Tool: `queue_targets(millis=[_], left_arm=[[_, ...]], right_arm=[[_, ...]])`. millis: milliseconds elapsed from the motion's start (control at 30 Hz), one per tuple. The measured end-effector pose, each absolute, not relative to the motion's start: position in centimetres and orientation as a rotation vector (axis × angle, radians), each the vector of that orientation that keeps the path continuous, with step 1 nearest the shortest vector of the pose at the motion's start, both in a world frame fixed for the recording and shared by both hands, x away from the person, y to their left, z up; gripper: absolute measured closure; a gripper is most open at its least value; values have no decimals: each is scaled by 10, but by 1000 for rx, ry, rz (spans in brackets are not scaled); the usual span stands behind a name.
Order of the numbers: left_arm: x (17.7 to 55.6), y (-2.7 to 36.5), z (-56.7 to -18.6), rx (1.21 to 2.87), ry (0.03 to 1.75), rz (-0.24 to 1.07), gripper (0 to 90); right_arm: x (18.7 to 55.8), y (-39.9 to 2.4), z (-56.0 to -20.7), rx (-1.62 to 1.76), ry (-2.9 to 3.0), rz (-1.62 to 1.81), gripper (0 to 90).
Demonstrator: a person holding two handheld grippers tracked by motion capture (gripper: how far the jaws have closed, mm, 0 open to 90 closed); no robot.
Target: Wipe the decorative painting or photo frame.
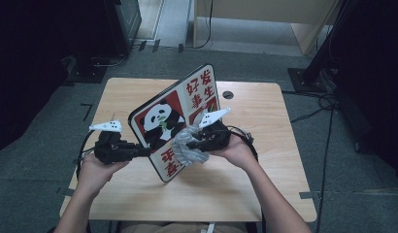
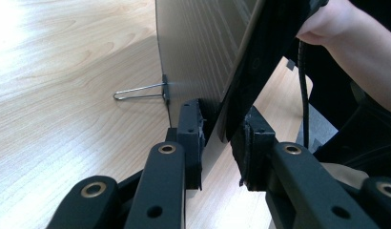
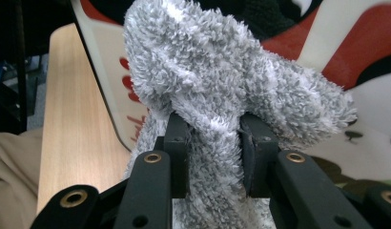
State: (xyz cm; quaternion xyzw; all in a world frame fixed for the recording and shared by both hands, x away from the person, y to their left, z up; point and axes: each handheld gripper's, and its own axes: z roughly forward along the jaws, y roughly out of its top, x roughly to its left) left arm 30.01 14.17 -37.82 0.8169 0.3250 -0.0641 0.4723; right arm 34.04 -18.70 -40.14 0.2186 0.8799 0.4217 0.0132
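Observation:
A board [image 1: 174,116] printed with a panda, red panels and red characters stands tilted on the wooden table [image 1: 265,165]. My left gripper [image 1: 141,151] is shut on the board's left edge; in the left gripper view the jaws clamp the thin edge [image 2: 222,131], and the plain back of the board [image 2: 198,43] rises above them. My right gripper [image 1: 190,144] is shut on a fluffy grey cloth [image 1: 187,151] and presses it against the printed face. In the right gripper view the cloth [image 3: 222,86] bulges over the jaws, with the board [image 3: 336,57] right behind it.
A wire clip [image 2: 138,91] sticks out from the board's back near the tabletop. A round hole [image 1: 228,94] lies in the table at the far side. Dark stands and cables [image 1: 328,97] sit on the floor to the right, and a wooden cabinet [image 1: 265,14] stands behind.

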Motion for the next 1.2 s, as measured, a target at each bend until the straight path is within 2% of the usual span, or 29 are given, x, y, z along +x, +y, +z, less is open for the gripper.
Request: queue_targets(millis=[1200], left_arm=[[301, 141, -378, 2004, 786, -153, 743]], right_arm=[[331, -188, -452, 771, 2836, 1159, 694]])
